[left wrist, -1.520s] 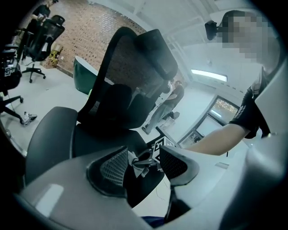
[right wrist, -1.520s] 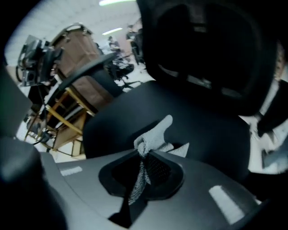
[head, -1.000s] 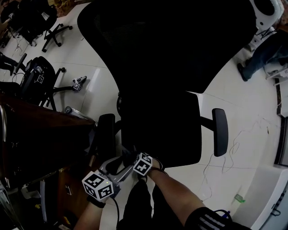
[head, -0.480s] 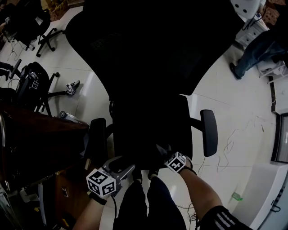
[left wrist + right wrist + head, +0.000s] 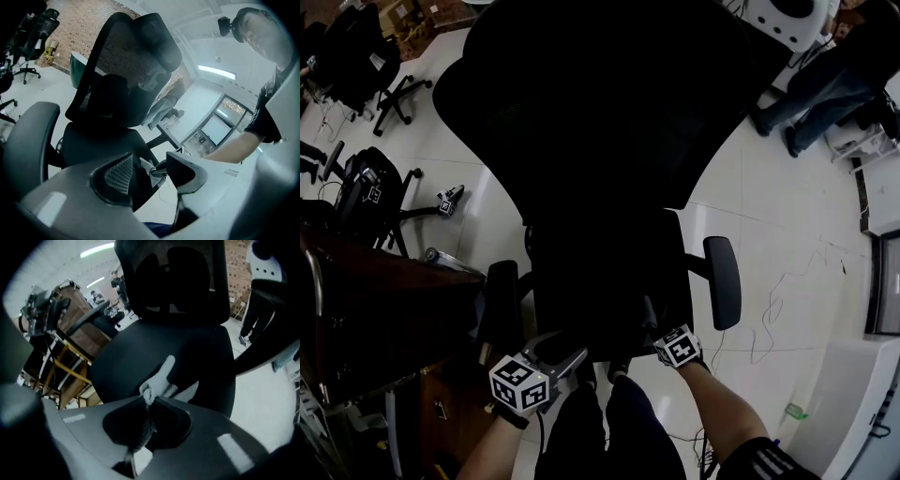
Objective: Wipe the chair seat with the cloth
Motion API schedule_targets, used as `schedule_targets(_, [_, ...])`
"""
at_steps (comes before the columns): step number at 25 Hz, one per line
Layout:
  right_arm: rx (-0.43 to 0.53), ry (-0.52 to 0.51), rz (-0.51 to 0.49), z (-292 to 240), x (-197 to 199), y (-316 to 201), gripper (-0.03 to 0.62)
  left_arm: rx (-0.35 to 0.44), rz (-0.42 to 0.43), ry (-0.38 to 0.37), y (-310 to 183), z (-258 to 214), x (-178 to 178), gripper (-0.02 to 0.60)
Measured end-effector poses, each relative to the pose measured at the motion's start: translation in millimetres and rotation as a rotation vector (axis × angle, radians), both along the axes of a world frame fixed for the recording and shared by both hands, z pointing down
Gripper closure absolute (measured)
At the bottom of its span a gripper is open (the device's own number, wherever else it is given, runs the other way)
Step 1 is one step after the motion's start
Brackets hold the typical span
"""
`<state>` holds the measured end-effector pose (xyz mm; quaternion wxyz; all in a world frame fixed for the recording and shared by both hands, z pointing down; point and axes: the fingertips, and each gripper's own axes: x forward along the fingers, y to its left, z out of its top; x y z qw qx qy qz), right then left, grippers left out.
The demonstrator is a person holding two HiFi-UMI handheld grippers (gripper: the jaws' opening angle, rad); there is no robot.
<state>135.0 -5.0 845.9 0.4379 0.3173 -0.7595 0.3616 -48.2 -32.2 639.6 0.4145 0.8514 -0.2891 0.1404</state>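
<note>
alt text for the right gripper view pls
The right gripper has its jaws closed on a pale cloth, which trails forward onto the black chair seat. The chair's backrest rises behind it, and a brown wooden desk stands to the left.

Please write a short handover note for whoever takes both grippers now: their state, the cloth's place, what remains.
Right gripper: shut on the pale fluffy cloth, which rests on the black office chair seat near its front edge.
Left gripper: open, empty, by the seat's front left corner.
Done: cloth is picked up and on the seat; wiped area cannot be told.
Left: sweep the cloth over the whole seat.
</note>
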Motion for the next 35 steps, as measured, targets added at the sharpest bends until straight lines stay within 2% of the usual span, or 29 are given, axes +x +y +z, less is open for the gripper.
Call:
schedule_targets(3, [0.066, -0.160, 0.070, -56.8, -41.9, -2.5, 0.562, 0.015, 0.012, 0.001, 3.9, -18.5, -3.4, 0.336])
schedule_targets(6, [0.142, -0.271, 0.099, -124.6, -75.0, 0.5, 0.562, 0.044, 0.030, 0.018, 8.2, -47.2, -5.7, 0.336])
schedule_targets(9, [0.227, -0.349, 0.140, -192.5, -92.8, 1.5, 0.562, 0.103, 0.035, 0.046, 10.9, -87.2, -10.2, 0.336])
schedule_targets(13, [0.343, -0.416, 0.164, -287.6, -105.8, 11.3, 0.562, 0.162, 0.085, 0.059, 36.4, -140.3, -19.1, 0.336])
schedule_targets(19, [0.538, -0.495, 0.232, -413.3, -93.2, 26.1, 0.562, 0.237, 0.091, 0.087, 74.7, -204.6, -29.0, 0.336])
schedule_targets(23, [0.627, -0.522, 0.200, -463.2, -86.1, 62.6, 0.562, 0.307, 0.045, 0.127, 109.1, -246.5, -25.7, 0.336])
schedule_targets(26, [0.699, -0.586, 0.172, -497.9, -75.3, 88.3, 0.562, 0.380, 0.027, 0.118, 135.2, -273.6, -14.9, 0.336])
schedule_targets(31, [0.729, -0.653, 0.120, -525.6, -48.4, 159.3, 0.562, 0.431, -0.025, 0.154, 198.9, -310.5, 24.8, 0.337])
schedule_targets(35, [0.725, -0.705, 0.108, -538.4, -32.5, 217.1, 0.562, 0.434, -0.025, 0.148, 258.6, -320.5, 54.0, 0.336])
